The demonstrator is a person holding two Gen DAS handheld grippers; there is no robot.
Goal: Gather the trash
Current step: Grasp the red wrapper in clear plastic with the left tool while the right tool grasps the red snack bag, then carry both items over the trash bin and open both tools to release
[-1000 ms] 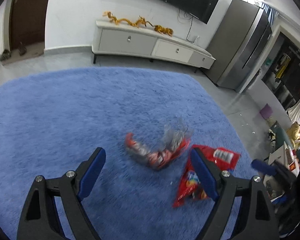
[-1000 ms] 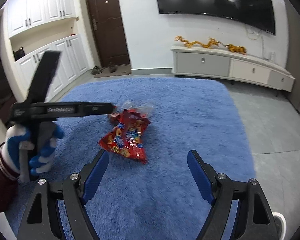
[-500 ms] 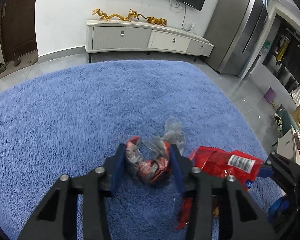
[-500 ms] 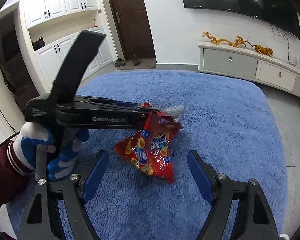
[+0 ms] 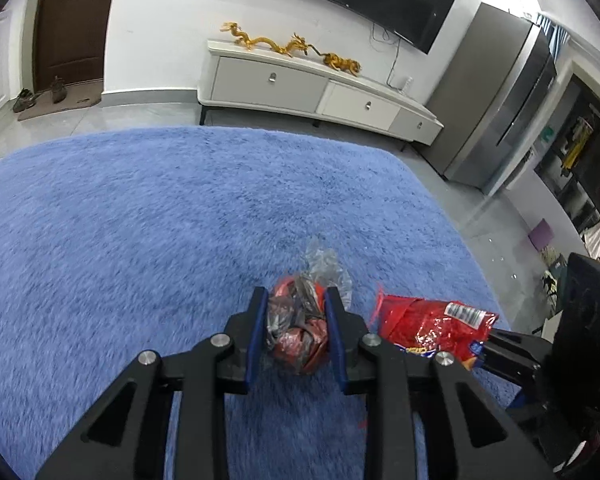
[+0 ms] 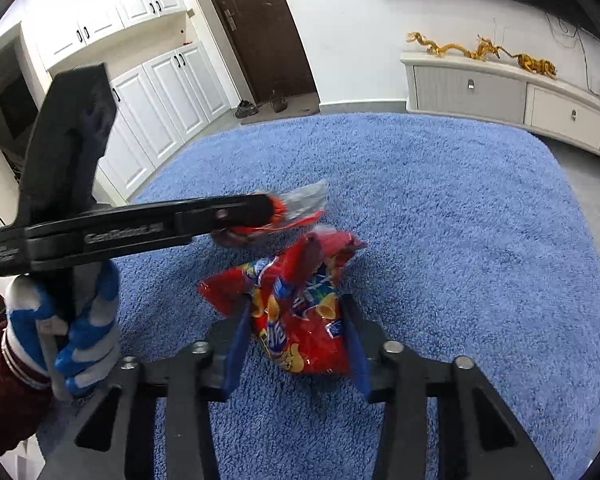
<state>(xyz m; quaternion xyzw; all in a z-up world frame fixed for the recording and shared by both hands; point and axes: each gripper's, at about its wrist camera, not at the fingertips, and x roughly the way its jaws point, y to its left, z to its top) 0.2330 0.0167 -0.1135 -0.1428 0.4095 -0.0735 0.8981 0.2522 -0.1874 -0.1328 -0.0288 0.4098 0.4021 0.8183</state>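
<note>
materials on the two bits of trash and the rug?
Crumpled wrapper: thin clear-and-red plastic film, glossy, creased. Chip bag: printed foil-like plastic, shiny, holding sharp folds. Blue rug: shaggy pile, likely synthetic fibre, matte.

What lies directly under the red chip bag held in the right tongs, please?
Under the red chip bag only the blue rug shows. The right tongs and the bag cover the patch directly beneath, so anything there is hidden.

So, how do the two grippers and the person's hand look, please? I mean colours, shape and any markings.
Each gripper, left gripper and right gripper, is black with silver bolts and flat blue pads inside its two fingers. The left one's side carries blurred white lettering. The left hand wears a blue and white glove over a dark red sleeve with a striped cuff.
</note>
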